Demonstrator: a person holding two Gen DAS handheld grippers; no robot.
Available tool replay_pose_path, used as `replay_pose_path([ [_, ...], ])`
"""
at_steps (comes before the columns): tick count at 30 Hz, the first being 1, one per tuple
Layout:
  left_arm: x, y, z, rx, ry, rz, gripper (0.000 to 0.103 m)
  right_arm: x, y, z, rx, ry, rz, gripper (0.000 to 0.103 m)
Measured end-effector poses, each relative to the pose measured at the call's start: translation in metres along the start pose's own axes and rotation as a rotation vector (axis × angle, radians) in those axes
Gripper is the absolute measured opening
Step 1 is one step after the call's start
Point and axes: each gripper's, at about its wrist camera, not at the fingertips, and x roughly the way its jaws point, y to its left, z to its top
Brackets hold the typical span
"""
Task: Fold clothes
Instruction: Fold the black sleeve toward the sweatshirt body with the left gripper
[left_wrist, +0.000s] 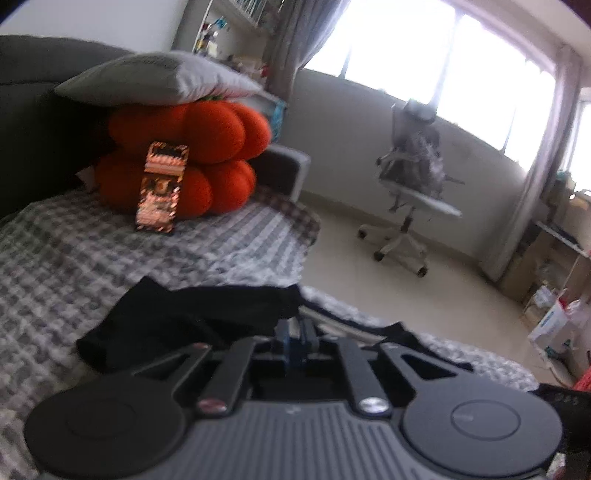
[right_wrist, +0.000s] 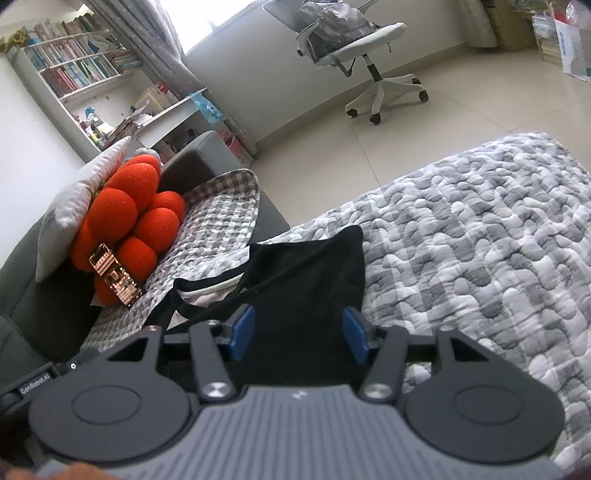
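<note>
A black garment lies crumpled on the grey-and-white quilted bed cover. My left gripper is shut, its blue pads pinched together on the garment's near edge. In the right wrist view the black garment is spread on the quilt, with a white inner layer showing at its left opening. My right gripper is open just above the cloth. Its blue pads stand wide apart with the black fabric showing between them, and nothing is clamped.
An orange lobed cushion under a grey pillow sits at the bed's head, with a shiny patterned box leaning on it. Beyond the bed edge are tiled floor, a white swivel chair, a bookshelf and boxes.
</note>
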Motion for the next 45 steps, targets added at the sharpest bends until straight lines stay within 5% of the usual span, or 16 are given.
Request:
replay_pose_path([
  [2, 0.002, 0.007, 0.004, -0.013, 0.052, 0.033, 0.022, 0.0, 0.002, 0.0, -0.007, 0.004, -0.001, 0.061],
  [5, 0.003, 0.026, 0.011, -0.06, 0.116, 0.069, 0.062, 0.0, 0.005, -0.002, -0.017, 0.009, 0.0, 0.065],
  [6, 0.003, 0.033, 0.013, -0.08, 0.124, 0.082, 0.069, 0.0, 0.007, -0.002, -0.02, 0.011, 0.001, 0.066],
  [13, -0.001, 0.089, 0.02, -0.233, 0.126, 0.181, 0.081, 0.004, 0.016, -0.007, -0.044, 0.037, 0.012, 0.066],
  [19, 0.012, 0.123, 0.01, -0.448, 0.196, 0.125, 0.075, 0.008, 0.022, -0.012, -0.066, 0.053, 0.013, 0.066],
  [24, 0.02, 0.124, 0.003, -0.506, 0.233, 0.098, 0.055, 0.009, 0.023, -0.013, -0.066, 0.057, 0.011, 0.066],
  [31, 0.012, 0.101, 0.006, -0.423, 0.174, 0.038, 0.011, 0.008, 0.024, -0.013, -0.063, 0.053, 0.013, 0.066],
  [38, 0.003, 0.078, 0.01, -0.336, 0.113, -0.022, 0.008, 0.006, 0.027, -0.013, -0.073, 0.047, 0.038, 0.067],
  [45, -0.001, 0.024, 0.008, -0.171, 0.054, -0.219, 0.008, 0.011, 0.023, -0.013, 0.026, 0.095, 0.198, 0.067],
])
